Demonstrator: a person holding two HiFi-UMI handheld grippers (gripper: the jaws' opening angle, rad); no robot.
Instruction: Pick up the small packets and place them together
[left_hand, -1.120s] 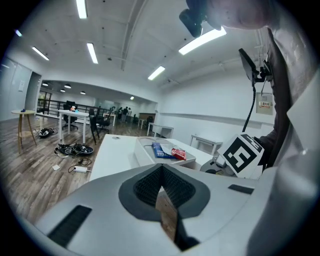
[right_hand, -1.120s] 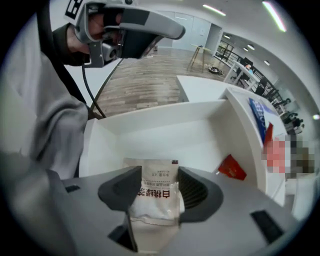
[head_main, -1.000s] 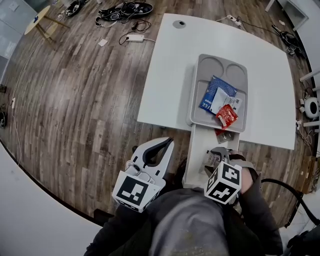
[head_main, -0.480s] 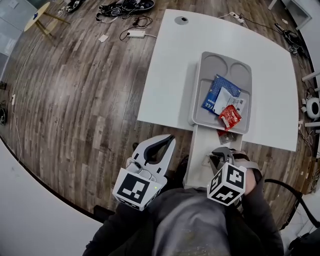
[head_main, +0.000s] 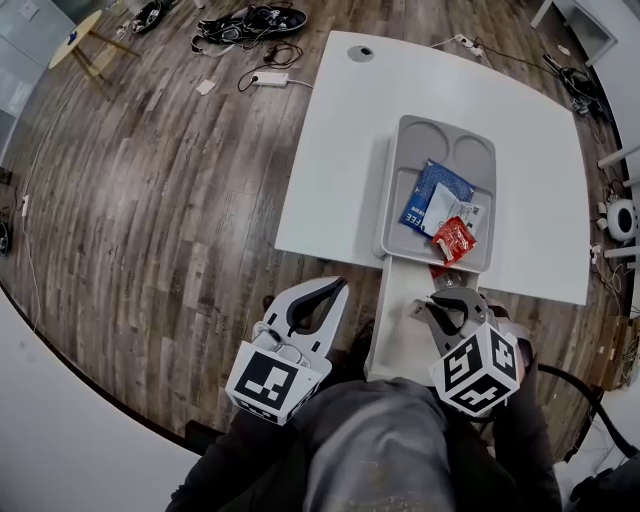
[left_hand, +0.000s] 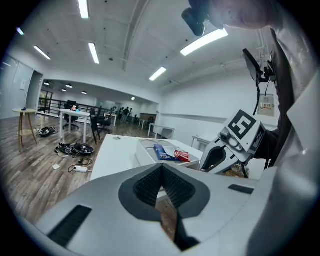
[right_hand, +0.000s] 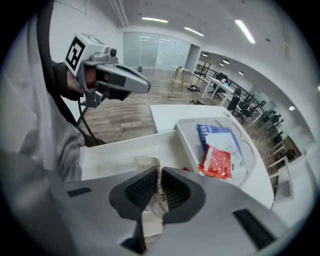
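Two grippers, one small packet caught.
Right gripper (right_hand: 159, 175) tips steeply down over the white table (head_main: 330, 150), its ribbed black jaws just closing and now pinching a pale, crinkled packet (right_hand: 150, 220). Left gripper (left_hand: 161, 169) hangs nearly level beside the table, jaws together on nothing. Glossy red packet (head_main: 453, 238), blue packet (head_main: 425, 195) and white packet (head_main: 452, 212) overlap in the grey moulded tray (head_main: 392, 200).

Left tool (head_main: 337, 284) and right tool (head_main: 437, 299) were white shells with black ribbed pads (left_hand: 145, 187). Black-and-white marker cube (head_main: 268, 383) sat behind each. White cable loops (head_main: 272, 338) ran just ahead of the left cube. Sleeves (head_main: 525, 440) were dark grey.
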